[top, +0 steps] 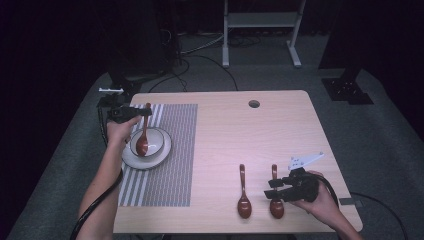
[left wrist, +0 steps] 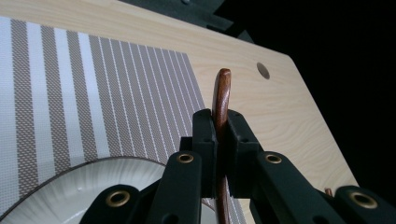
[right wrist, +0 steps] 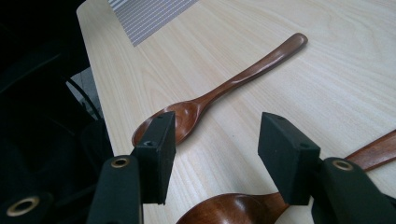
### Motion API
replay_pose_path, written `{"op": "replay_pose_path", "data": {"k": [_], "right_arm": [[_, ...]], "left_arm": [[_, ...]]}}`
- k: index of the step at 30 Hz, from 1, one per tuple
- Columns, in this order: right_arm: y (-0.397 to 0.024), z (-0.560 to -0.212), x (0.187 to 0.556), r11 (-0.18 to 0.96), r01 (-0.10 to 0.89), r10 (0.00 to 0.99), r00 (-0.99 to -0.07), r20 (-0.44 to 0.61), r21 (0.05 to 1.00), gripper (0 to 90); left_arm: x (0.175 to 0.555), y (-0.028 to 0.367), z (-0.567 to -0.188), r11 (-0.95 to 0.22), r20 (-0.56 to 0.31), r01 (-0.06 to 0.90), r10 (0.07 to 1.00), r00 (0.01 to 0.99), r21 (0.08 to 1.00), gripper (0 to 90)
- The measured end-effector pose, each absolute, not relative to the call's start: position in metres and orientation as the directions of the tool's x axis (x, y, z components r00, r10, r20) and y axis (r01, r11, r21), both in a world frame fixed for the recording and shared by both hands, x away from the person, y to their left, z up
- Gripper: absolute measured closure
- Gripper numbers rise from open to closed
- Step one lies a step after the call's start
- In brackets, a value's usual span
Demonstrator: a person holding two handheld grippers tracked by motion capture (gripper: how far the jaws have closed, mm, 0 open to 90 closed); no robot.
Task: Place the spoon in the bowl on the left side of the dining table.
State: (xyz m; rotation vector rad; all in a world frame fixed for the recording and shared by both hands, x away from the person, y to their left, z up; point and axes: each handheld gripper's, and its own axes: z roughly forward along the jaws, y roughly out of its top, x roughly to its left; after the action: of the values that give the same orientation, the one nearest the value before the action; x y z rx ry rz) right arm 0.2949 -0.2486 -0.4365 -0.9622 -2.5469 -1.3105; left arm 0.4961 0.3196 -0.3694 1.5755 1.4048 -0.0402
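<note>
Wooden spoon [top: 143,134] held upright-tilted over a white bowl [top: 159,148] on the striped placemat [top: 175,150], bowl end dipping into the dish, handle rising toward the far edge of the tabletop [top: 280,125]. Pinched high on the handle [left wrist: 221,100] by the left claw [top: 141,112], clenched tight on the narrow shaft with the handle tip poking out above the pads in the left gripper view. Judged light, rigid and smoothly lacquered: likely to swivel or slide in a pinch this close to the end, better taken at mid-handle where the wood thickens. Bowl judged ceramic and breakable, so best lowered gently rather than dropped.

Over at the near right, two more spoons flat on the bare wood, well apart from the mat. Right claw [top: 272,189] hovering just above the nearer one [top: 276,199], jaws about half spread and gripping nothing; dark spoon bowl [right wrist: 233,210] below and between the pads [right wrist: 289,158] in the right gripper view, not pressed by either. Neighbouring spoon [right wrist: 224,88] lying just beside, handle angled away. Slim handles lying flush on the surface, judged awkward to pinch cleanly.
</note>
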Motion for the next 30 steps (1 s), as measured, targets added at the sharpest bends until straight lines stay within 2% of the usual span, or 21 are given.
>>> {"op": "replay_pose_path", "data": {"k": [30], "right_arm": [[-0.244,-0.442,0.297,0.426,0.593,0.472,-0.79,0.391,0.684,46.1]], "left_arm": [[0.496,0.341,-0.387,0.248,-0.637,0.755,0.72,0.276,0.607,83.5]]}}
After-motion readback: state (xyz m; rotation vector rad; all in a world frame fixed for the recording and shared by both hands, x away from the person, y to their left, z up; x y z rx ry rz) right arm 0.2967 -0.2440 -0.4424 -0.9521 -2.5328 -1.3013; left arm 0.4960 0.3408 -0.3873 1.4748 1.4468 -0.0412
